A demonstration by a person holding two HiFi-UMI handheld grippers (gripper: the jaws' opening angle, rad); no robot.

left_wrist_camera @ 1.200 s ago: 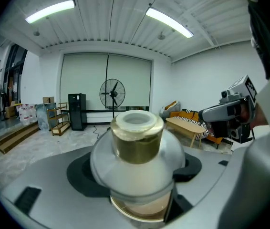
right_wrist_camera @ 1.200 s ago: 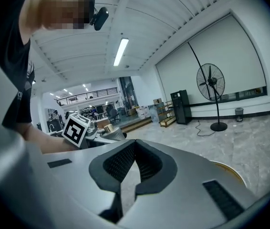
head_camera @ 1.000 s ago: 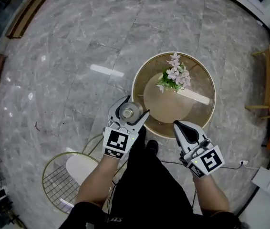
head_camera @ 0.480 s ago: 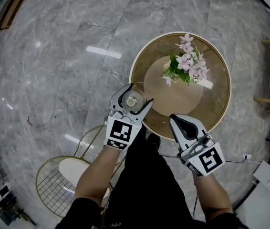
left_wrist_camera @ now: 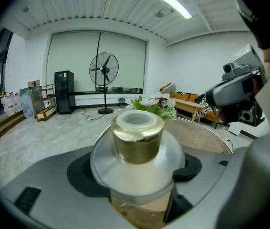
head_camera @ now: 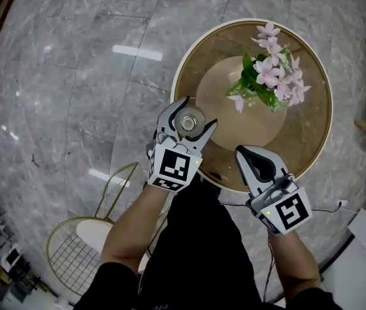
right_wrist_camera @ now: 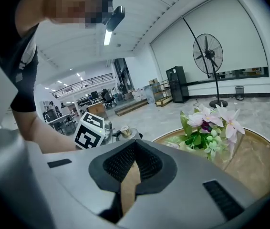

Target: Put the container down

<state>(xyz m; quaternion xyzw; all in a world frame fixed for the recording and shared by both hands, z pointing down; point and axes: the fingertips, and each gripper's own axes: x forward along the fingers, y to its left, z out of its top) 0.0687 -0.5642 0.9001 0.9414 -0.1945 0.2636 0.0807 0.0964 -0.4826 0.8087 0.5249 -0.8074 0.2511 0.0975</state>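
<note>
A clear glass container with a gold collar and a pale round top sits between the jaws of my left gripper, which is shut on it. In the head view it hangs over the left rim of the round brown glass table. The right gripper view shows the container small, beside the left gripper's marker cube. My right gripper is shut with nothing in it, its jaws pressed together above the table's near edge.
A vase of pink flowers stands on the table toward its far right. A gold wire chair with a white seat is on the marble floor at lower left. A standing fan is across the room.
Both grippers and the container have come closer over the table's left rim. The left gripper still holds the container, and the right stays shut.
</note>
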